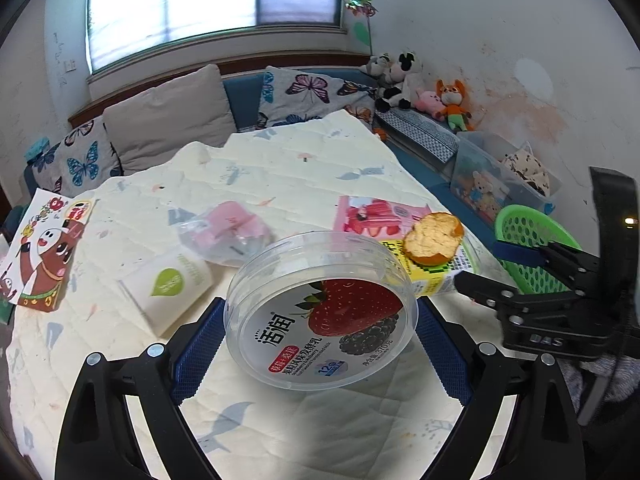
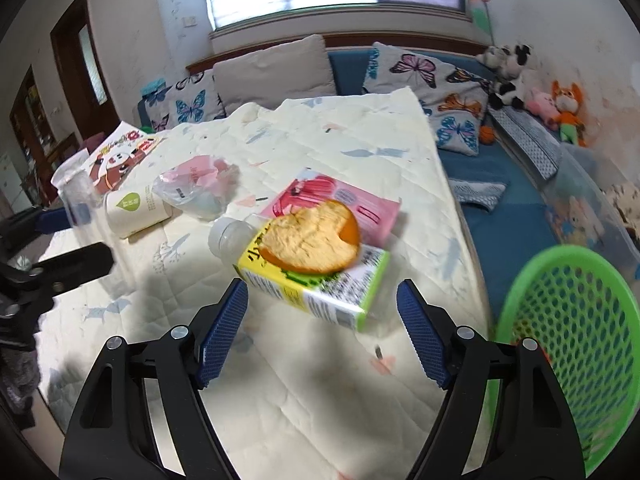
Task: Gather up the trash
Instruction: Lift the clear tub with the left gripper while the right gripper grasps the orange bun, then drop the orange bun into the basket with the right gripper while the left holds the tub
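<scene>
- Quilted cream cloth [image 1: 304, 420] covered the table, with a blue sofa, butterfly cushions and a window behind.
- Left gripper [image 1: 320, 348] was nearest in the left wrist view; its blue fingers [image 1: 198, 354] stood on either side of a clear plastic yogurt lid [image 1: 320, 312], tilted and printed with a strawberry and blackberry. Whether the pads pressed the rim could not be told for certain.
- Right gripper [image 2: 322, 334] had its fingers [image 2: 224, 332] spread wide and gripping nothing, hanging above the cloth just short of a yellow-green juice carton [image 2: 316, 286].
- An orange peel [image 2: 312, 238] lay on top of that carton.
- A green perforated basket [image 2: 568, 344] stood at the right edge of the table, beside the right gripper.
- A clear bottle [image 2: 230, 234] lay against the carton's far left end.
- A pink box [image 2: 340, 200] lay behind the carton.
- A white paper cup [image 1: 168, 286] lay on its side left of the lid.
- A clear bag with pink contents [image 1: 226, 232] lay beyond the cup.
- A cartoon cow box [image 1: 46, 248] lay at the far left edge.
- Plush toys [image 1: 420, 88] sat on the sofa corner.
</scene>
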{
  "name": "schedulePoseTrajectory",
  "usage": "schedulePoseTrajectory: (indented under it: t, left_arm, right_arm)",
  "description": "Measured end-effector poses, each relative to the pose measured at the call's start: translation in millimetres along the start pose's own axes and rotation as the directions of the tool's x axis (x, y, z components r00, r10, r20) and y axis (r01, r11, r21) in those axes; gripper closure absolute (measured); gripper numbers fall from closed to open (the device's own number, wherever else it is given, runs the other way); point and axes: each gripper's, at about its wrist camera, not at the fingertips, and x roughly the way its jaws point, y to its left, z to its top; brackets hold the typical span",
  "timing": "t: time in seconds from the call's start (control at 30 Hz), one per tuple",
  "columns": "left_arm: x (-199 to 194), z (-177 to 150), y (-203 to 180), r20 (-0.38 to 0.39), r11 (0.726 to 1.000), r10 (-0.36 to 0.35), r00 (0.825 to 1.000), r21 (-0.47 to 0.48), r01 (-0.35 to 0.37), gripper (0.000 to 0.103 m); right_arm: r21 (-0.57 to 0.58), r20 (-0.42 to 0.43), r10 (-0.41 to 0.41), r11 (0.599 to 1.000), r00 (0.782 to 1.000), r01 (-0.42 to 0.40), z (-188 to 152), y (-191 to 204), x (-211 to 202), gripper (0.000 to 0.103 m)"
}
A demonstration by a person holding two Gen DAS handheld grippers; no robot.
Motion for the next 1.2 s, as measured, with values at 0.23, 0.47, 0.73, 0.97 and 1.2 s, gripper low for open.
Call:
schedulePoseTrajectory:
  t: [0.23, 0.47, 0.73, 0.97, 1.2]
  left_arm:
    - [-5, 0, 13, 0.003, 1.000, 0.000, 1.000, -0.024, 0.000, 0.014]
    - [-3, -2, 20, -0.004, 0.999, 0.001, 1.000, -0.041, -0.001, 0.014]
    - [-3, -3, 20, -0.004, 0.999, 0.001, 1.000, -0.051, -0.001, 0.014]
    - [-5, -3, 17, -0.001, 0.999, -0.005, 1.000, -0.040, 0.005, 0.014]
    - [-4, -3, 13, -0.004, 0.999, -0.017, 1.000, -0.045, 0.017, 0.014]
  right_arm:
    - [0.000, -0.019, 0.001, 1.000, 1.000, -0.001, 11, 0, 22, 0.031]
    - [-0.032, -0.026, -0.018, 0.999, 1.000, 0.017, 17, 7, 33, 0.031]
    - [-0.087, -0.023, -0.062, 0.994, 0.998, 0.060, 17, 14, 38, 0.041]
    - [-0.064, 0.000, -0.040, 0.997, 0.999, 0.040, 17, 13, 28, 0.056]
    - [-0.046, 0.011, -0.029, 0.998, 1.000, 0.030, 11, 13, 16, 0.063]
